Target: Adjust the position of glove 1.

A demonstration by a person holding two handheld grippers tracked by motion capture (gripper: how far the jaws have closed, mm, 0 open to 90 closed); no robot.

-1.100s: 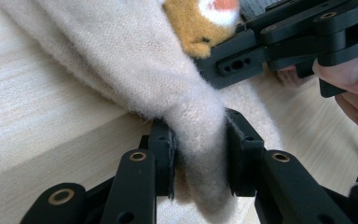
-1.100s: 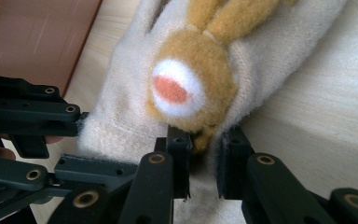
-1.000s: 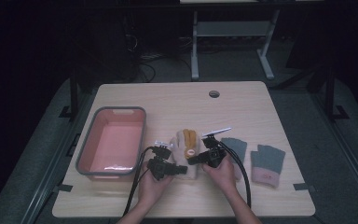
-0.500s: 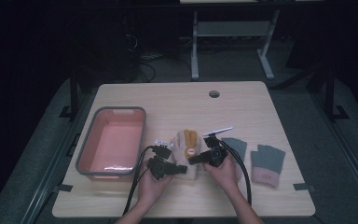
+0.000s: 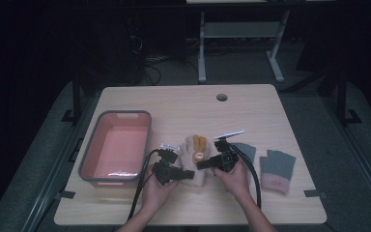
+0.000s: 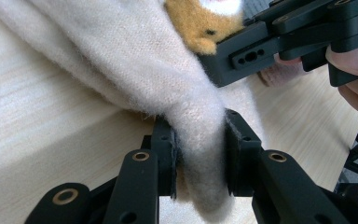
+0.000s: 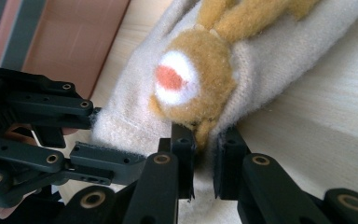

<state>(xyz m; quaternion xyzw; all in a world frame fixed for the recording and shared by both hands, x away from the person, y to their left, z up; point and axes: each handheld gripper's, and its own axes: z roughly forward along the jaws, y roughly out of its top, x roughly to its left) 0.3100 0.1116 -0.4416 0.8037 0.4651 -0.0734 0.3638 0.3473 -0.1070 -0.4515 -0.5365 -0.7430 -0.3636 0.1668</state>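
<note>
Left gripper point(image 6: 200, 161): clamped on a fold of the cream glove point(image 6: 135, 60), pads pressed into the fabric.
Right gripper point(image 7: 204, 161): pinching the glove's edge just under its orange animal face point(image 7: 193, 84).
Glove: flat on the table point(image 5: 183, 104) between both grippers.
Tub point(image 5: 117, 147): pink, outside the left gripper.
Grey gloves point(image 5: 276, 170): two, beyond the right gripper.

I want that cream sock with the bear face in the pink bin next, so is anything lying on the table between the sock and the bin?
Nothing visible does. The cream sock lies just right of the pink bin, with bare table between them. Both the left gripper and the right gripper are shut on it. The grey gloves lie on the far side.
</note>
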